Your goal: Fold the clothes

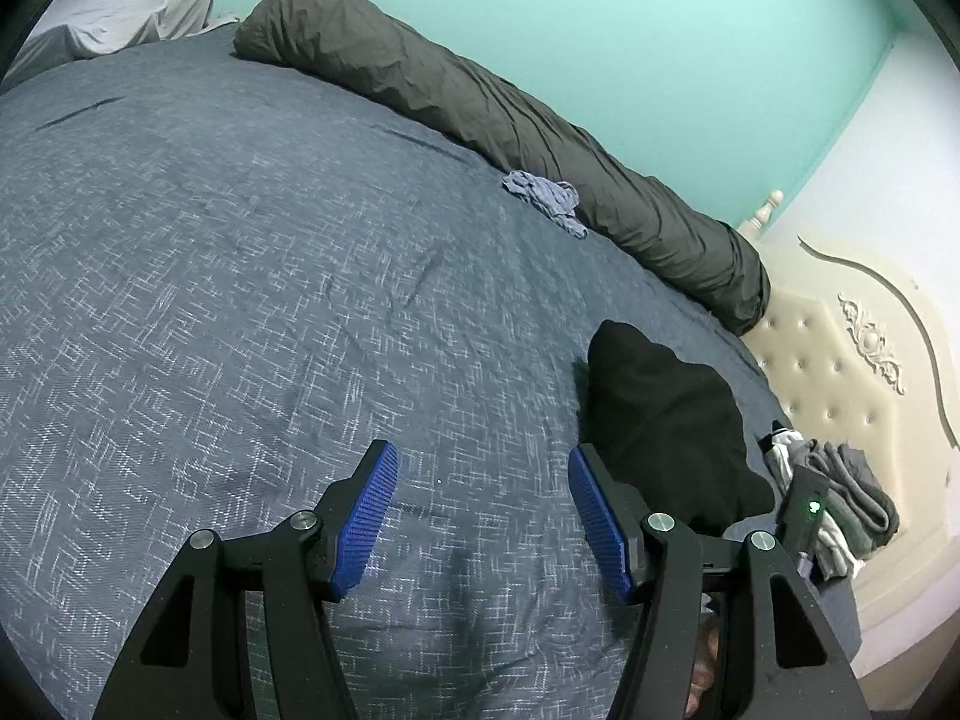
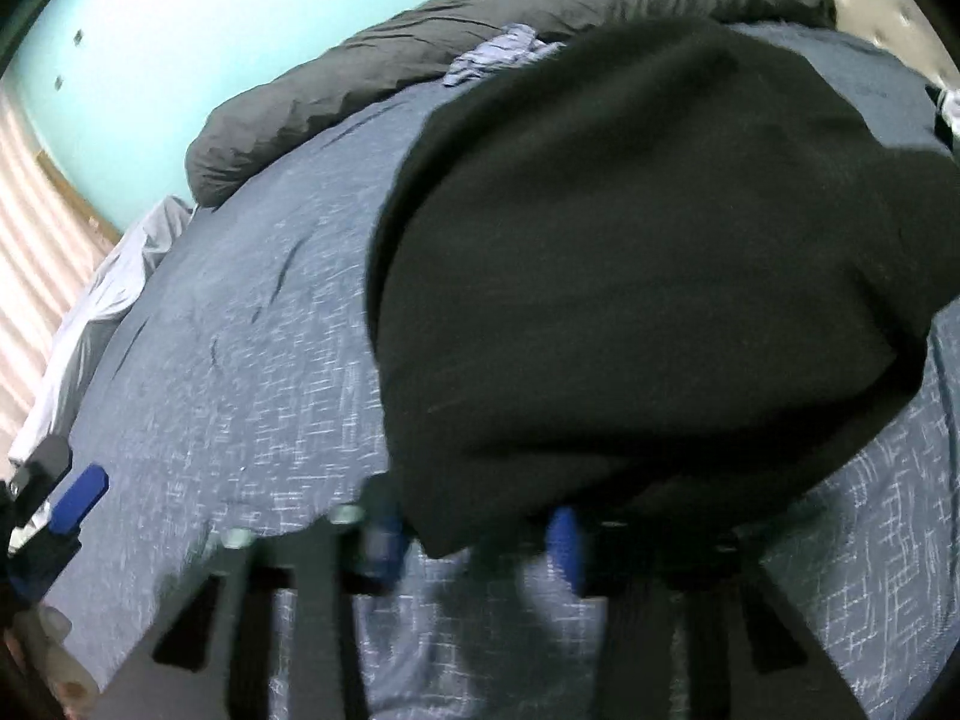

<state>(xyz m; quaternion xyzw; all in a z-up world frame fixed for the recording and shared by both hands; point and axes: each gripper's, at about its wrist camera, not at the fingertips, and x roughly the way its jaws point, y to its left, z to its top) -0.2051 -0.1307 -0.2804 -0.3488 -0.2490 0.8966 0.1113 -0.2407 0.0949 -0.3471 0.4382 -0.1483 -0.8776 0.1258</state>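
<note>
2 grippers over a bed, a black garment [image 2: 648, 276] lying just ahead of the right one.

Nearest, the left gripper [image 1: 483, 519] stands wide and empty above the blue bedspread [image 1: 210, 312]. The right gripper [image 2: 474, 543] is blurred; its blue pads sit at the garment's near hem, and I cannot tell whether they pinch it. The garment lies at 2 o'clock from the left gripper: soft, light, limp, likely to sag and drag, so best taken at a hem corner. Beyond, at 1 o'clock, a small blue cloth [image 1: 546, 195], then a long grey roll [image 1: 510, 126] along the wall.
</note>
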